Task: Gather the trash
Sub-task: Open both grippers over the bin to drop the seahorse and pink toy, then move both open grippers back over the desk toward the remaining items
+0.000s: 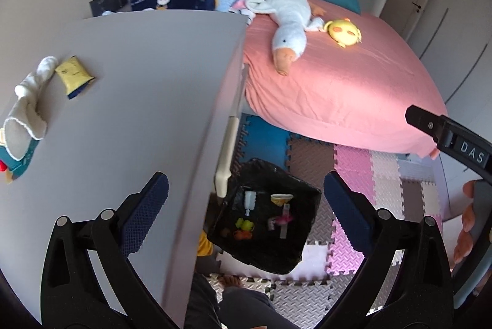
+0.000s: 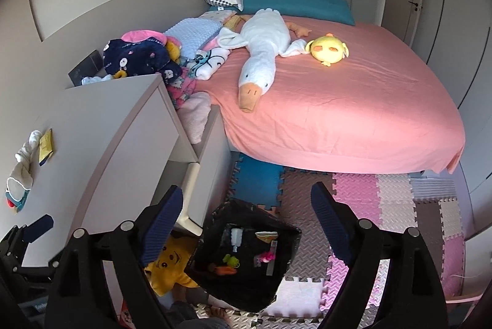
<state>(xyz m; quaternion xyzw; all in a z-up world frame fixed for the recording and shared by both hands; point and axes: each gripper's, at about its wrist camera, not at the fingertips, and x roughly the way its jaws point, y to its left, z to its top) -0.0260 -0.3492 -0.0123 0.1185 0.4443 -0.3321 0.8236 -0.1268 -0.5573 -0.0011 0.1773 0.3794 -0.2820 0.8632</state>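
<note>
Trash lies in the black-lined bin (image 1: pixel 264 218) on the foam floor mats (image 1: pixel 369 184), near the pink bed (image 1: pixel 338 82) with its goose plush (image 1: pixel 289 21). Left, the grey surface (image 1: pixel 138 98) carries a yellow packet (image 1: pixel 73 76) and a sock (image 1: pixel 33 89). Both the left tool (image 1: pixel 246 212) and right tool (image 2: pixel 246 224) hang above the bin, tilted down, jaws spread, empty.

Both claws, left (image 1: pixel 246 206) and right (image 2: pixel 247 216), empty, wide.

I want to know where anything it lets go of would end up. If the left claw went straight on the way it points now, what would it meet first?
Probably the black-lined trash bin on the floor mats; depth is hard to judge.
</note>
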